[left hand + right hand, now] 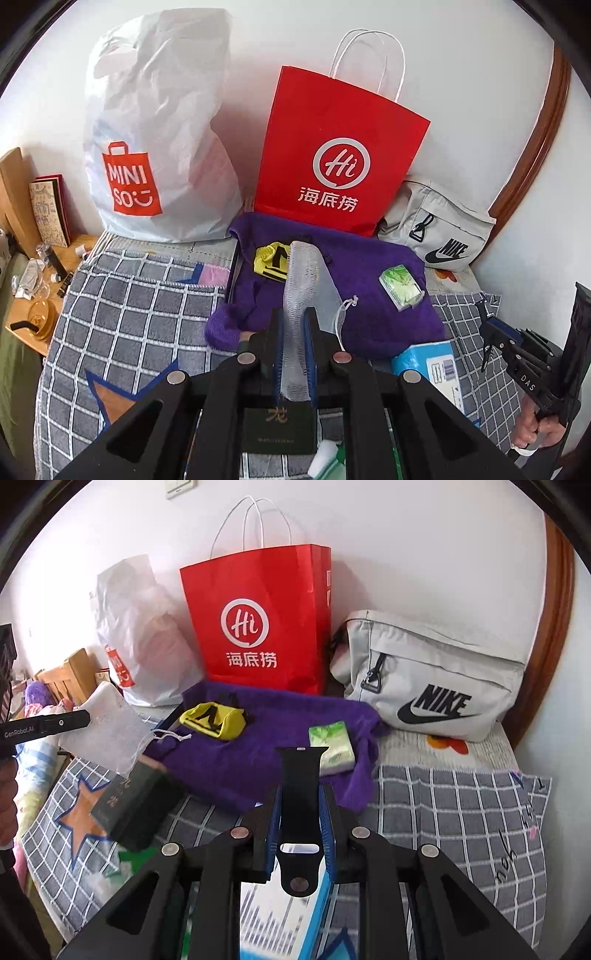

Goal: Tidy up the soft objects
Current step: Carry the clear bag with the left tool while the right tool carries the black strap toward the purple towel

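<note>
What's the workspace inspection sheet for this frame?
Surface: bed with grey checked blanket.
Job's things: purple cloth spread flat; yellow pouch and green tissue pack lying on it.
Clutter: red paper bag, white plastic bag, grey Nike bag, dark box.
Grippers: left hand-held gripper shut on white mesh bag; right hand-held gripper shut on black strap.
Cables: nothing seen.
Surroundings: white wall, wooden side table.

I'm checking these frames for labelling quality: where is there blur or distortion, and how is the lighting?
Left wrist view: sharp, even daylight, fisheye bends the wooden frame. Right wrist view: the blue box under the right gripper is smeared, while the red paper bag stays crisp.
</note>
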The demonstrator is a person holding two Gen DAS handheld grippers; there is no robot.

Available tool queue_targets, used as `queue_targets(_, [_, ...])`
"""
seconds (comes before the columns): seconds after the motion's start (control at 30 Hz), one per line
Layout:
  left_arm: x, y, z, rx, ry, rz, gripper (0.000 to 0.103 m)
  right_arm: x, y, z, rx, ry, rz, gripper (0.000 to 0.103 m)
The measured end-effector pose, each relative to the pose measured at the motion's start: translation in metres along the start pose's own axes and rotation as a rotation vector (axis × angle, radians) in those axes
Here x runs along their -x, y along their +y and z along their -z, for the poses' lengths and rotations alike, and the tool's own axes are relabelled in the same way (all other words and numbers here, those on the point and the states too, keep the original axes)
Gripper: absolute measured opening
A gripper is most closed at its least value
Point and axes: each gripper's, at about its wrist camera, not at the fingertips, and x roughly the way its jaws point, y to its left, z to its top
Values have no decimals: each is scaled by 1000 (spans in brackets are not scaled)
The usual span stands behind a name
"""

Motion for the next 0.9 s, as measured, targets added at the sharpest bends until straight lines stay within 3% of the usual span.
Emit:
queue_targets(0.5, [-68, -4, -23, -8, 51, 19, 10, -78, -13, -31, 0, 40, -18, 21])
queue_targets(0.9, [-111, -8, -30, -11, 113, 42, 10, -127, -5, -28, 64, 124, -37, 20])
